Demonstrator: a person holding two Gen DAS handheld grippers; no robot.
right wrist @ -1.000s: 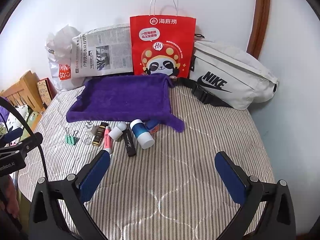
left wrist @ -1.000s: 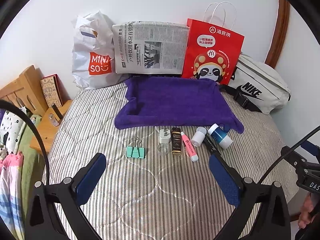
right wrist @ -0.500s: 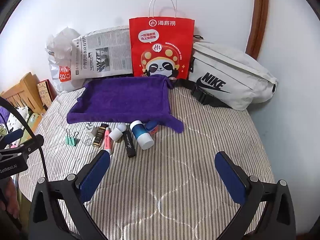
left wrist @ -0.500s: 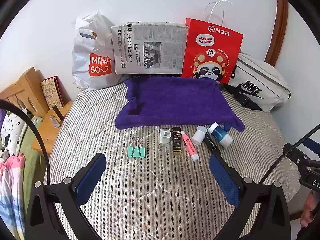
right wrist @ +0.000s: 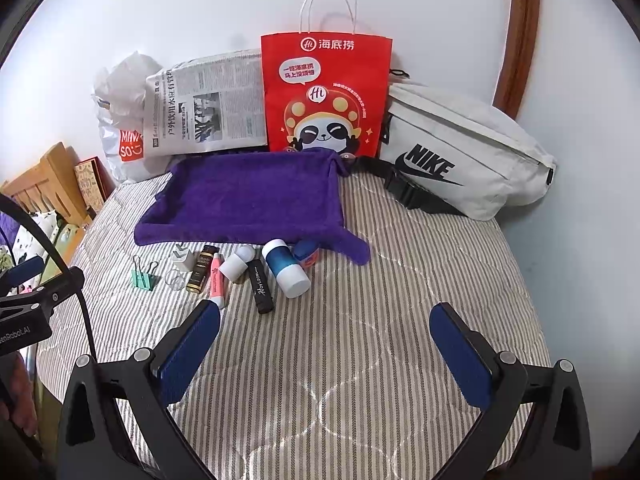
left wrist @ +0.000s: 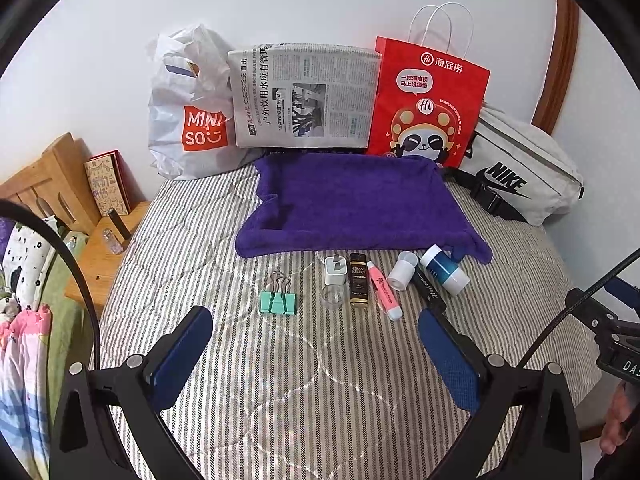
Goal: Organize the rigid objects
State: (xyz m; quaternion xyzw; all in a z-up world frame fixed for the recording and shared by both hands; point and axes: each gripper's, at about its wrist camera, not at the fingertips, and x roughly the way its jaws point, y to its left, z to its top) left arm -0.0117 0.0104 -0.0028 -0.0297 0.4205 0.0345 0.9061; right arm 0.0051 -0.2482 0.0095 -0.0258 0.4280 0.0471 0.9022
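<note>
A row of small objects lies on the striped bed in front of a purple towel (left wrist: pixel 352 204) (right wrist: pixel 248 200): a green binder clip (left wrist: pixel 278 300) (right wrist: pixel 143 278), a white charger plug (left wrist: pixel 335 270), a clear cap (left wrist: pixel 333 297), a dark gold-labelled box (left wrist: pixel 359 284) (right wrist: pixel 201 268), a pink highlighter (left wrist: pixel 384 290) (right wrist: pixel 217 278), a small white bottle (left wrist: pixel 400 275) (right wrist: pixel 236 266), a black tube (left wrist: pixel 429 288) (right wrist: pixel 261 286) and a blue-and-white bottle (left wrist: pixel 445 269) (right wrist: pixel 286 268). My left gripper (left wrist: pixel 316 346) and right gripper (right wrist: pixel 326 340) both hover open, short of the row, holding nothing.
Against the wall stand a white plastic bag (left wrist: pixel 188 108), a folded newspaper (left wrist: pixel 304 96), a red paper bag (left wrist: pixel 428 104) (right wrist: pixel 326 96) and a grey waist bag (left wrist: pixel 520 176) (right wrist: pixel 464 160). A wooden bedside stand (left wrist: pixel 100 240) is at the left.
Both views have shifted only slightly; the objects sit marginally lower in the frames. Nothing on the bed has been moved and both grippers stay open.
</note>
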